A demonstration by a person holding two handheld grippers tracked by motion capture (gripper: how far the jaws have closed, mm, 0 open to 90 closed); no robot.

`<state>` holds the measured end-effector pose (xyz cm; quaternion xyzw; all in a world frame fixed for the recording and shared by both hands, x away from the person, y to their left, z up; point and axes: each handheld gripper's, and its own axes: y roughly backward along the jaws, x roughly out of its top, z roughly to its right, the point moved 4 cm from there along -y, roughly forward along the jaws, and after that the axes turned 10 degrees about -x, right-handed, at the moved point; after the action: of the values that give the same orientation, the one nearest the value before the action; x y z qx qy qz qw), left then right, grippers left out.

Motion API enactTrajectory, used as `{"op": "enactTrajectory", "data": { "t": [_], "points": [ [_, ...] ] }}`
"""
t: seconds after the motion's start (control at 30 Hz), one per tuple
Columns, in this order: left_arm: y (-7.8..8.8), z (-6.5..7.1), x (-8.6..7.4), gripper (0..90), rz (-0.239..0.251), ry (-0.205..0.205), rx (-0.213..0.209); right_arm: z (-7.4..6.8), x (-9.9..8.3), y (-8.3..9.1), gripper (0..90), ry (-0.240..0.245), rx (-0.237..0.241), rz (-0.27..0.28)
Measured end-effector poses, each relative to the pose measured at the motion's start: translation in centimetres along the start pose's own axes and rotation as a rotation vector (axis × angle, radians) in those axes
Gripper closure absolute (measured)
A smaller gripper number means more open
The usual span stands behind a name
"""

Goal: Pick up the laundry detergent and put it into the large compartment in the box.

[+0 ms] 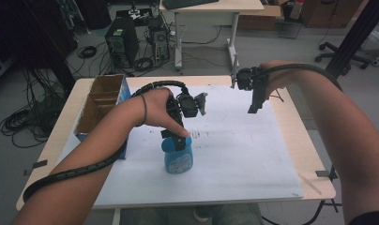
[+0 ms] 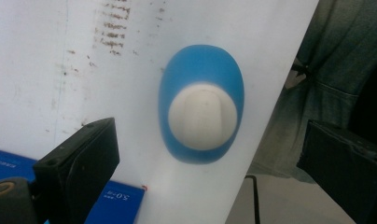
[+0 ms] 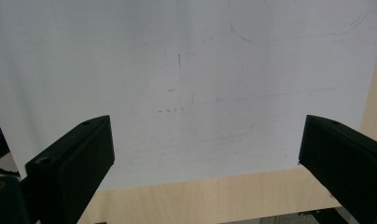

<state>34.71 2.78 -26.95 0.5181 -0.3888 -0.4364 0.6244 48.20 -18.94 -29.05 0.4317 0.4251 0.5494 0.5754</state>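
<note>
While the cardboard box point(image 1: 101, 101) waits at the table's left, the left gripper point(image 1: 180, 140) hovers wide over the upright blue bottle point(image 1: 178, 157) mid-sheet; lower squarely, straddling its cap; the right gripper point(image 1: 254, 108) hangs wide, idle.

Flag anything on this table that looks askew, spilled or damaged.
Nothing stands out as damaged or spilled. The blue bottle stands upright on the white sheet, under the open left gripper. The sheet carries brown smudges.
</note>
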Motion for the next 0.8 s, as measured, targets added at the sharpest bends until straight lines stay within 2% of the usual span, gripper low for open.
{"op": "enactTrajectory", "data": {
  "t": [0.37, 0.57, 0.8],
  "points": [
    [-1.4, -0.3, 0.0, 4.9, -0.005, 0.003, -0.003, -0.2, 0.0, -0.1, 3.1, 0.0, -0.003, 0.008],
    [-2.0, -0.6, -0.1, 4.8, -0.01, 0.005, 0.011, -0.4, -0.2, -0.4, 3.1, -0.006, -0.002, 0.006],
    [-2.8, -0.6, 0.1, 4.8, -0.012, 0.009, -0.002, -0.5, -0.3, -0.5, 3.1, -0.006, -0.003, 0.009]
  ]
}}
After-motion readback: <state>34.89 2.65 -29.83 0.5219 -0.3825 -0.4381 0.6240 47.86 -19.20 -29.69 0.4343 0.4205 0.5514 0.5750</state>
